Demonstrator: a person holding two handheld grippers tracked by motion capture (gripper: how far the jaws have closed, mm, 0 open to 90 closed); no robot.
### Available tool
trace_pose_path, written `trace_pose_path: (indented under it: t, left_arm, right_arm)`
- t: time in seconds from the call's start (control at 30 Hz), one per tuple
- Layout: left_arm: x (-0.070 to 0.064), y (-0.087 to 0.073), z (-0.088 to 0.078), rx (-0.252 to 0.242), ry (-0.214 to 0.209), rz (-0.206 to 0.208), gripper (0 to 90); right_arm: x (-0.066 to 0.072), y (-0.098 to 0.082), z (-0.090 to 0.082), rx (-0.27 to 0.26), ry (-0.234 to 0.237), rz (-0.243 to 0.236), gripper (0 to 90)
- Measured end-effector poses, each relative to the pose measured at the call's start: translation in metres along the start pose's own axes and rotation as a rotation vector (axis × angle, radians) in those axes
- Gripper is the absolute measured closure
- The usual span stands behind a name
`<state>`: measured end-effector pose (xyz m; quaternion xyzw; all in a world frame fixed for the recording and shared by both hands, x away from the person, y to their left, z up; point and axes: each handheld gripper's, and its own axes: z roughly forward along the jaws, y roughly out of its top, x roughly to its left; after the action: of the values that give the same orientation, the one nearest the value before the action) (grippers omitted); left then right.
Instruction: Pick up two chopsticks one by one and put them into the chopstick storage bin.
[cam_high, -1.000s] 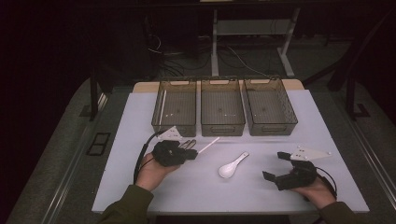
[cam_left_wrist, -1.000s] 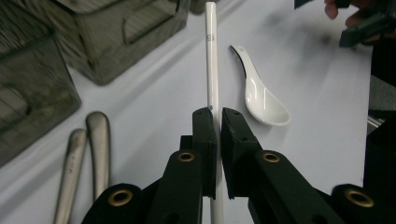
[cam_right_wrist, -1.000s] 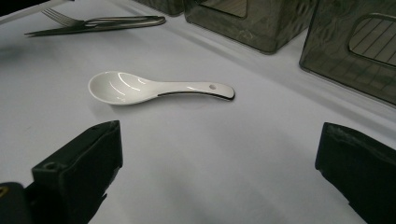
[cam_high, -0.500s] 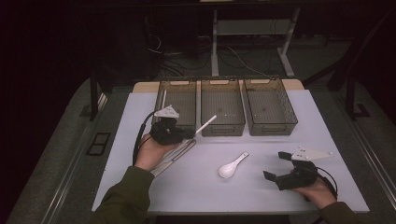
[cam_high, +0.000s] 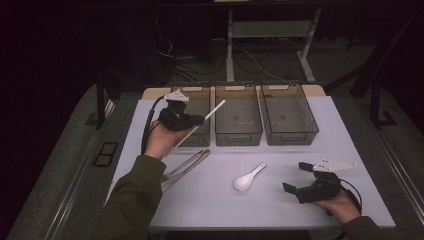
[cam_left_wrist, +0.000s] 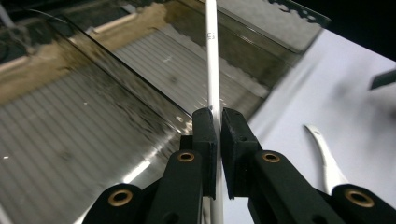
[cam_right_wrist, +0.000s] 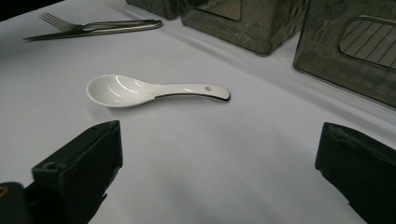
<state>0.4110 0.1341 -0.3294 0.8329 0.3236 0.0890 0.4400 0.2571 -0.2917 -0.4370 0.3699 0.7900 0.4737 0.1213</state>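
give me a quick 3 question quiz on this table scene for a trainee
1. True or false: the left gripper is shut on the white stick.
2. Which lies nearest the right gripper? A fork and knife; B white spoon; C left bin.
3. How many bins stand at the far side of the table?

Key
1. True; its jaws pinch the stick above the left bin.
2. B, the white spoon; the fork and knife lie further left.
3. Three.

left hand-held gripper (cam_high: 197, 120): raised, jaws pinched together | right hand-held gripper (cam_high: 298, 181): low, jaws spread wide
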Motion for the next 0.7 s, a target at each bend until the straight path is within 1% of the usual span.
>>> trace_pose_path:
  t: [0.17,0.3,0.37,0.47,0.53,0.6,0.63,0.7]
  left_arm:
    - [0.018,0.013,0.002,-0.008,0.034,-0.003,83.9]
    - [0.034,0.021,0.002,-0.044,0.061,-0.034,83.8]
    - [0.043,0.023,0.003,-0.053,0.073,-0.040,83.8]
    - [0.055,0.026,0.007,-0.055,0.093,-0.049,83.8]
    - [0.062,0.027,0.011,-0.052,0.115,-0.061,83.8]
    - [0.070,0.027,0.016,-0.037,0.119,-0.059,83.8]
    - [0.072,0.027,0.018,-0.035,0.126,-0.067,83.8]
    - [0.081,0.026,0.023,-0.033,0.138,-0.071,83.8]
  right_arm:
    - [0.000,0.000,0.000,0.000,0.000,0.001,0.7]
    - [0.000,0.000,-0.001,0.000,0.001,-0.001,0.6]
    - [0.000,0.000,-0.001,-0.001,0.002,0.000,0.7]
    - [-0.001,0.000,0.000,-0.003,0.002,-0.002,0.7]
    - [0.000,0.000,-0.001,-0.001,0.003,-0.001,0.7]
    - [0.000,0.000,-0.001,-0.001,0.004,0.000,0.7]
    - [0.000,0.000,-0.001,-0.002,0.004,-0.001,0.6]
    - [0.000,0.000,-0.001,-0.003,0.005,-0.001,0.6]
